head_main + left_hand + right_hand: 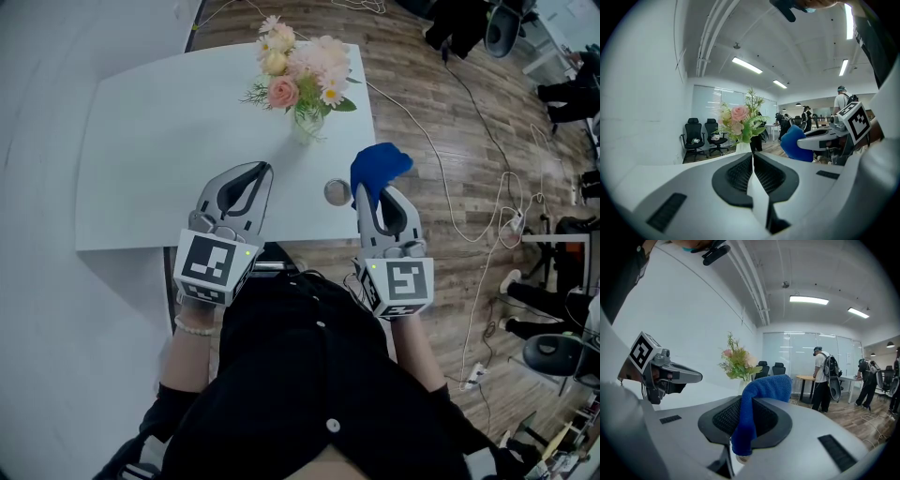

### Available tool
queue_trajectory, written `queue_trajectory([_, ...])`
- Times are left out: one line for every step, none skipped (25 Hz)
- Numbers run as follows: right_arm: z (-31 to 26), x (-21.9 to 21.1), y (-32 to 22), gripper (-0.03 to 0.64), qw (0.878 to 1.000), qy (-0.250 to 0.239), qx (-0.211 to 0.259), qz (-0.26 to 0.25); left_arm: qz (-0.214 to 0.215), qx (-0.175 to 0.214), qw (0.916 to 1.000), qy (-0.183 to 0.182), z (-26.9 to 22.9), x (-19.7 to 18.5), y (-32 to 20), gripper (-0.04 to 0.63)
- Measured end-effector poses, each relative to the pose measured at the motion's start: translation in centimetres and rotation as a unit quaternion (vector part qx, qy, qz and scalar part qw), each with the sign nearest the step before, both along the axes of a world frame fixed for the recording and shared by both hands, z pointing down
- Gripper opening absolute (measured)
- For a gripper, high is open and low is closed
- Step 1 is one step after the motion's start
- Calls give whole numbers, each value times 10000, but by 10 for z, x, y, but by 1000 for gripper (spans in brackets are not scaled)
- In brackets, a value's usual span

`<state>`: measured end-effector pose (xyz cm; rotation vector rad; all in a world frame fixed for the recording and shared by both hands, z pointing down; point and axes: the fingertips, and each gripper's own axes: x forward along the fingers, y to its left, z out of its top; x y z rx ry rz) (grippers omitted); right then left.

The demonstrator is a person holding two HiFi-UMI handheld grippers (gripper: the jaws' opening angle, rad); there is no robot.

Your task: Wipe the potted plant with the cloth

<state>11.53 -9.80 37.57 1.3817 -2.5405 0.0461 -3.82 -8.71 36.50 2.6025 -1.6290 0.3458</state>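
Observation:
The potted plant (300,70), pink and cream flowers in a small clear vase (307,124), stands at the far middle of the white table (150,141). My right gripper (367,190) is shut on a blue cloth (380,167), near the table's front right edge and short of the vase. The cloth (757,401) hangs bunched between the pads in the right gripper view, with the flowers (738,364) beyond it to the left. My left gripper (265,171) is shut and holds nothing, over the front of the table. Its jaws (752,155) meet, with the flowers (740,123) ahead.
A small round metal object (337,192) lies on the table between the two grippers. White cables (469,169) trail over the wooden floor to the right. Office chairs (701,136) and standing people (824,376) are in the background. A white wall runs along the left.

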Motion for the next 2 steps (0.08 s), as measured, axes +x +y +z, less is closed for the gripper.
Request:
queue_trajectory([-1,0,1,81,10000,0,-3,-3,-3,-26,10000,-23,0,0,1,23])
queue_trajectory([-2,-1,2,80,10000,-1,-7,-6,-5,-51,10000,-45,0,-1,2,23])
